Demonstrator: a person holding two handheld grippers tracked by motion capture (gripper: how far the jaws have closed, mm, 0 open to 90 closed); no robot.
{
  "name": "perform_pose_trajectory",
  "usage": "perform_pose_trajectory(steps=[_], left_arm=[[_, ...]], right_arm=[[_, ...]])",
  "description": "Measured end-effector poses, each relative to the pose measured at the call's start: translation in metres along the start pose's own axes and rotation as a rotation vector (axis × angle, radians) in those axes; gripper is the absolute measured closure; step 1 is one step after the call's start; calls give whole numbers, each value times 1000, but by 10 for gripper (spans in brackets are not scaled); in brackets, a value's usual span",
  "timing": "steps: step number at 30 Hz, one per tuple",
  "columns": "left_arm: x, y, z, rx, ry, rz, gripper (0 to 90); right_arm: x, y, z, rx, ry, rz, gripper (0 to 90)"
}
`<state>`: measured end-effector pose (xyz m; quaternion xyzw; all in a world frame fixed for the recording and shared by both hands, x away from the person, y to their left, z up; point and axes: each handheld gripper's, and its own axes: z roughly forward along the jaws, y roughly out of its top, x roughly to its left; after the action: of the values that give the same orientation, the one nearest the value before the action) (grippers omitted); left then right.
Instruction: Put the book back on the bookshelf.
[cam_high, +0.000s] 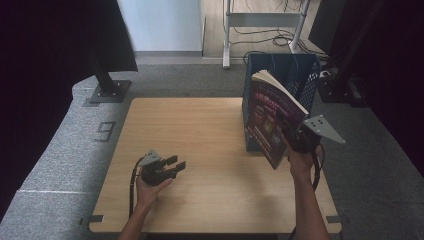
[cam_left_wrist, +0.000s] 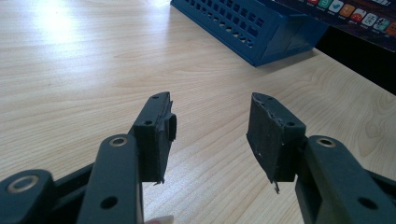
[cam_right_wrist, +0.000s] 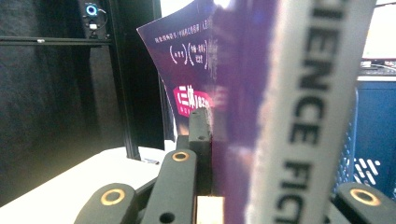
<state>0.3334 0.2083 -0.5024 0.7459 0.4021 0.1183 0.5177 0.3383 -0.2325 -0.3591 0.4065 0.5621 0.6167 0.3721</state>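
Right gripper carrying book toward blue crate

Right gripper (cam_high: 295, 135) is clamped on a purple-covered book (cam_high: 270, 120), jaws pressed onto it near the spine; the right gripper view shows the book (cam_right_wrist: 243, 93) sandwiched between the pads. Book is held off the wooden table (cam_high: 210, 150), tilted, at about 3 o'clock of the tabletop, overlapping the front of the blue crate (cam_high: 300, 75) at 1 o'clock. Left gripper (cam_high: 172, 165) sits low at 8 o'clock, jaws spread with nothing between them, the crate (cam_left_wrist: 252, 32) ahead of it. Judged step: transport, book grasped but not yet inside the crate. Next move likely needs lifting the book over the crate rim, squaring it upright, lowering it in, then releasing.
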Motion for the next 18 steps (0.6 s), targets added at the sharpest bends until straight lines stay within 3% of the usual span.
perform_pose_trajectory(steps=[18], left_arm=[[0, -1, 2, 9, -1, 4, 498]], right_arm=[[-10, 4, 17, 6, -50, 5, 818]])
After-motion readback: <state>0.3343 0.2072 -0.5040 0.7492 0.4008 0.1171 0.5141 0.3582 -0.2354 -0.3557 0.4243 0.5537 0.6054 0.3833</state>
